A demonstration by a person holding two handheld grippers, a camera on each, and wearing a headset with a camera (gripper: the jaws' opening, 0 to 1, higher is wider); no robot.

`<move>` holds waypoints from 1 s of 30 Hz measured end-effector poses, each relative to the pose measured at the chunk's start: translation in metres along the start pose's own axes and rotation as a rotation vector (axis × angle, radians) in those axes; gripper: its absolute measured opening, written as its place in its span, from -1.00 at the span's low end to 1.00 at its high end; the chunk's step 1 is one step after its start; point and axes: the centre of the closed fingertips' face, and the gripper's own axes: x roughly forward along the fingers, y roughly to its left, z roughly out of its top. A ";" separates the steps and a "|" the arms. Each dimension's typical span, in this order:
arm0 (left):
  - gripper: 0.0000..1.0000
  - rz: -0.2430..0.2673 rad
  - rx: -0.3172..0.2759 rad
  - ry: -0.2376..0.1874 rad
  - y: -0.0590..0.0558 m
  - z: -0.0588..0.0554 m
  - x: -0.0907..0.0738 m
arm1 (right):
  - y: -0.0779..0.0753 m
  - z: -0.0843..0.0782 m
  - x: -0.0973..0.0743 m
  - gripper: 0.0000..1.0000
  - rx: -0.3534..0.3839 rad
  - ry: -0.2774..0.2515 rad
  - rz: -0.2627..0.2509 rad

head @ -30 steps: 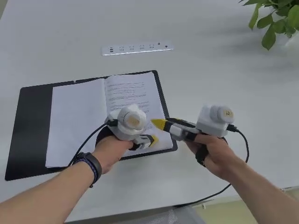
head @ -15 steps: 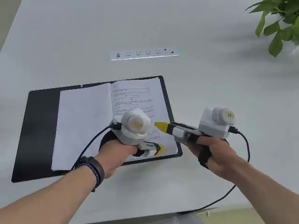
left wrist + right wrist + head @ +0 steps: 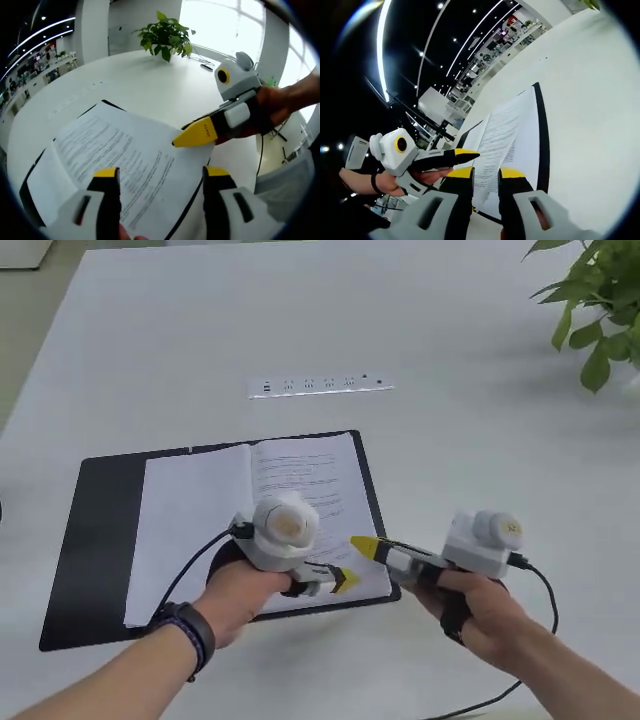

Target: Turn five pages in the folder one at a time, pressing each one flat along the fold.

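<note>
The black folder (image 3: 88, 540) lies open on the white table, with a blank sheet (image 3: 190, 520) on the left and a printed page (image 3: 310, 480) on the right. My left gripper (image 3: 335, 582) hovers over the printed page's lower right corner. In its own view it (image 3: 161, 172) stands open, jaws wide apart above the printed page (image 3: 110, 145). My right gripper (image 3: 362, 545) points left at the page's right edge with its yellow tips together; it shows as a single yellow wedge (image 3: 197, 135). Its own view shows the right gripper (image 3: 486, 172) with nothing between its jaws, and the left gripper (image 3: 462, 156) just ahead.
A white power strip (image 3: 320, 386) lies beyond the folder. A green potted plant (image 3: 600, 300) stands at the far right, also visible as a plant (image 3: 165, 35) in the left gripper view. Cables trail from both grippers toward the table's near edge.
The head camera has tilted, so the folder sits lower in the picture. Both grippers stay by the printed page's lower right corner; the right one has drawn back slightly to the right.
</note>
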 end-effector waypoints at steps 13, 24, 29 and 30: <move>0.34 0.040 -0.056 -0.065 0.000 -0.006 -0.030 | 0.010 0.003 0.008 -0.98 0.029 -0.033 -0.024; 0.34 0.085 -0.106 -0.094 0.015 -0.020 -0.057 | 0.032 0.001 0.018 -1.00 0.010 -0.041 -0.005; 0.34 0.108 -0.104 -0.096 0.023 -0.028 -0.070 | 0.040 -0.001 0.023 -1.00 0.002 -0.042 0.000; 0.34 0.115 -0.091 -0.091 0.024 -0.031 -0.073 | 0.042 -0.002 0.024 -1.00 0.002 -0.042 0.000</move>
